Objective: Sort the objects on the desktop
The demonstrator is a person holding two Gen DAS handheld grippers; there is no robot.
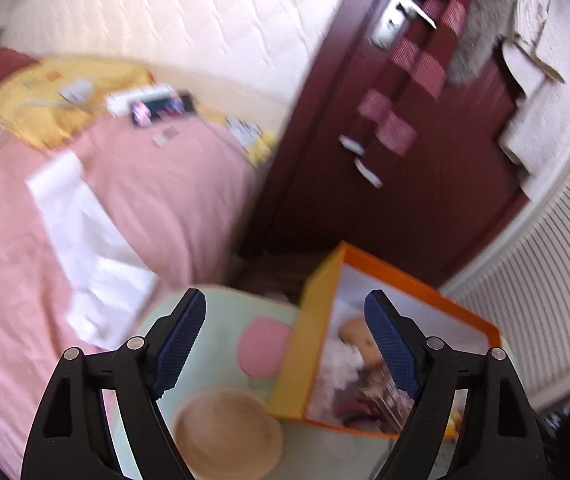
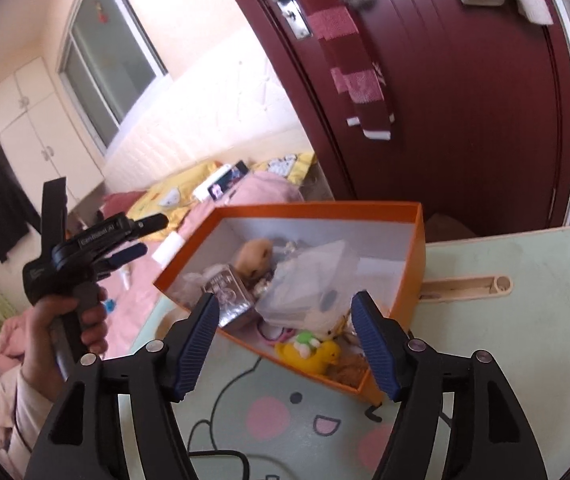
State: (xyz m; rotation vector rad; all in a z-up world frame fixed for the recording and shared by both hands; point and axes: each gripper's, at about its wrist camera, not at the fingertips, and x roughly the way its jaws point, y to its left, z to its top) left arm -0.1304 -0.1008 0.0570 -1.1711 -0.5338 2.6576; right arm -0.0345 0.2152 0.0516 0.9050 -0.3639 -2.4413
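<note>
Right gripper (image 2: 285, 344) stands open over the orange box (image 2: 415, 276), empty; only this view shows the yellow duck (image 2: 323, 356) inside. Left gripper (image 1: 285, 340) open, empty; its blurred view alone shows what may be a straw hat (image 1: 227, 432) on the desk (image 1: 221, 320).

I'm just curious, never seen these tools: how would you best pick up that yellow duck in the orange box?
Probably from above, pinching the yellow duck across its body. It lies low in the orange box, in the near corner; the walls block any sideways approach. The right gripper is open and nearest.
</note>
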